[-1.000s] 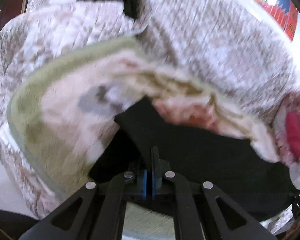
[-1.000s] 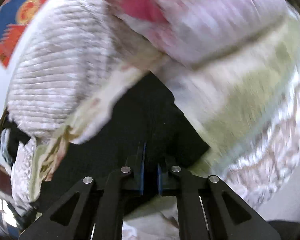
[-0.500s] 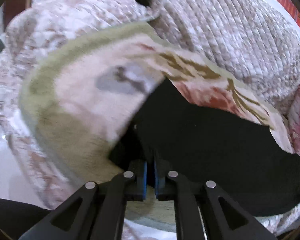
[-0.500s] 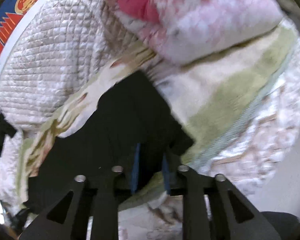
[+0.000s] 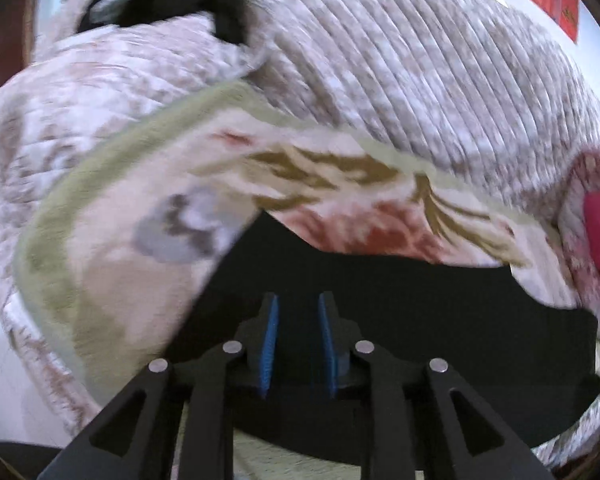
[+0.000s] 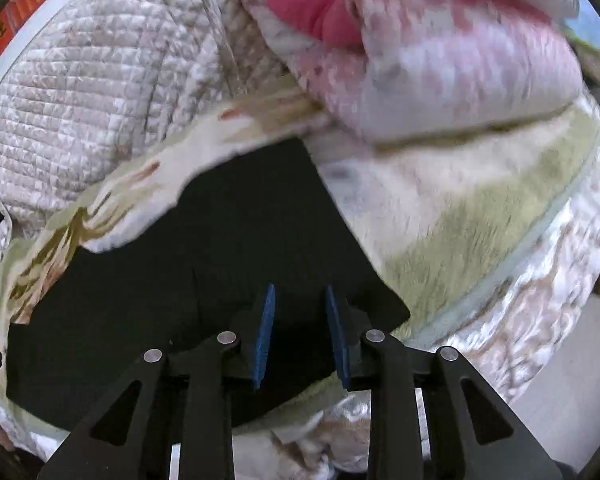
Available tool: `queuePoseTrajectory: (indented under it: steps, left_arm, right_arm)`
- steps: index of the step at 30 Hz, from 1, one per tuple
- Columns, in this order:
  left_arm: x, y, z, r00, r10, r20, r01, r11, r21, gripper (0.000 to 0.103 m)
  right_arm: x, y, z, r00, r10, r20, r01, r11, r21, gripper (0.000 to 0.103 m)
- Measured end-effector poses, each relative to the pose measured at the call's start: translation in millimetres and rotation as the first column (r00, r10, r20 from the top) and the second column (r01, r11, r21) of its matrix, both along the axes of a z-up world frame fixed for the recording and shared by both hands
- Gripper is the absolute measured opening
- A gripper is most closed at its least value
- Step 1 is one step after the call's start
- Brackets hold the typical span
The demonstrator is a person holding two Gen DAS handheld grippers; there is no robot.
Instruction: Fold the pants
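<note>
The black pants (image 5: 400,304) lie folded flat on a flowered blanket (image 5: 112,248) with a green border. In the left wrist view my left gripper (image 5: 298,300) hovers just above the pants' near left part; its jaws are opening, with a clear gap between the blue pads and no cloth in it. In the right wrist view the same black pants (image 6: 220,248) spread left of a square corner at the right. My right gripper (image 6: 300,292) stands open over that corner region, nothing pinched between its pads.
A quilted beige bedspread (image 5: 400,80) covers the bed behind the blanket. A pink and white pillow or bundle (image 6: 440,52) lies at the far right of the pants. Dark clothing (image 5: 172,4) sits at the back left. A red and blue poster (image 6: 24,4) hangs on the wall.
Both grippers have let go of the black pants and opened; they were shut on the cloth before. The pants now lie flatter on the blanket, and both grippers have drawn back slightly upward.
</note>
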State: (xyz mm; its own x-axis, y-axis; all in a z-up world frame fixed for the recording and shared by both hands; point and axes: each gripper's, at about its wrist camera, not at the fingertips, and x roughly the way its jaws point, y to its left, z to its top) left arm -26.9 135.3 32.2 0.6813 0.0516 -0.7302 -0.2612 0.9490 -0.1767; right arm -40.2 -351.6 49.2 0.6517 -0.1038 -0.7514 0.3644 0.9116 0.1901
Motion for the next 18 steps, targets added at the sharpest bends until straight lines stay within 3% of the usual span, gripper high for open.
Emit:
queuePoseTrajectory:
  steps: [4,9,13,16,18]
  left_arm:
    - [24.9,-20.4,0.1,0.995,-0.104,-0.008,0.104,0.995,0.004,0.023]
    - [59.6,-45.2,-11.8,0.976,-0.214,-0.029,0.215,0.976,0.03,0.024]
    - [79.6,-18.3,-36.3,0.993,-0.083,-0.089,0.09,0.993,0.075,0.024]
    - [76.5,13.8,-45.1,0.998,-0.014,-0.067,0.012,1.0,-0.023,0.009]
    - [74.4,17.3,-42.1,0.999,0.002,-0.046,-0.003,1.0,-0.018,0.009]
  right_arm:
    - [21.5,17.0,22.0,0.991,0.108,0.074,-0.105,0.993,-0.048,0.027]
    - [75.3,39.8,14.0,0.963,0.266,0.034,-0.262,0.961,-0.089,0.027]
    - [97.9,28.3,-11.1,0.978,0.207,-0.028,-0.209,0.968,-0.136,0.027]
    - [91.6,6.6,-17.8,0.986,0.166,0.01,-0.165,0.985,-0.048,0.025]
    - [91.8,8.9,-17.7,0.986,0.163,0.013,-0.162,0.984,-0.07,0.025]
